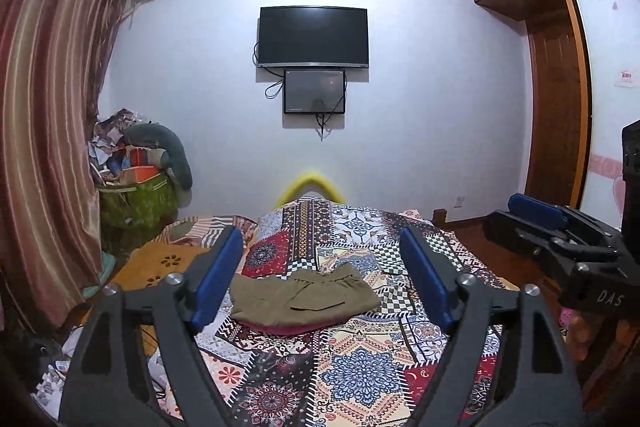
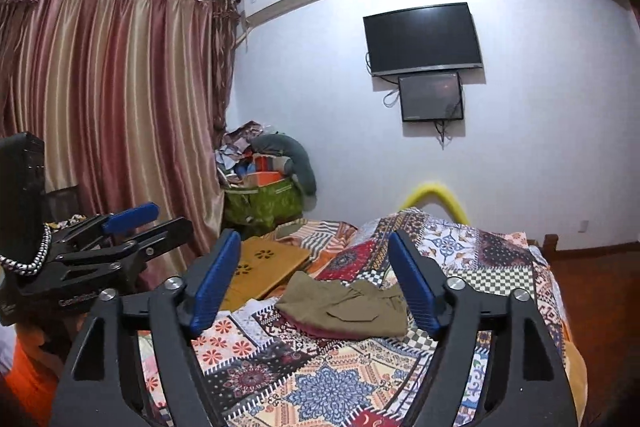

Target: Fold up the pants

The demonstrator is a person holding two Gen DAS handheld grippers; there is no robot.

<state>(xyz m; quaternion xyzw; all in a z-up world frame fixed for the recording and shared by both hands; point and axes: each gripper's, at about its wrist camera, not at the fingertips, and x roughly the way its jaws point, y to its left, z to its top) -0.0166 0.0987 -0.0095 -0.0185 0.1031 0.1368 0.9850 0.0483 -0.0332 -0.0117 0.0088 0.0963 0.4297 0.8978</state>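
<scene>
Jaws on both our left gripper (image 1: 320,273) and right gripper (image 2: 314,277) stand spread wide and hold nothing, raised above the bed (image 1: 360,379). Ahead, the olive pants (image 1: 305,293) lie on the quilt as a compact bundle, seemingly over something pink. We judge the folding done or nearly so; next we check it and tidy any loose edge.

- Left gripper (image 1: 322,279): held level, blue-padded fingers (image 1: 218,281) spread wide, nothing between them.
- Right gripper (image 2: 314,279): likewise raised, fingers (image 2: 412,285) wide apart and empty.
- Side by side, pointing the same way, each visible at the edge of the other's view.
</scene>
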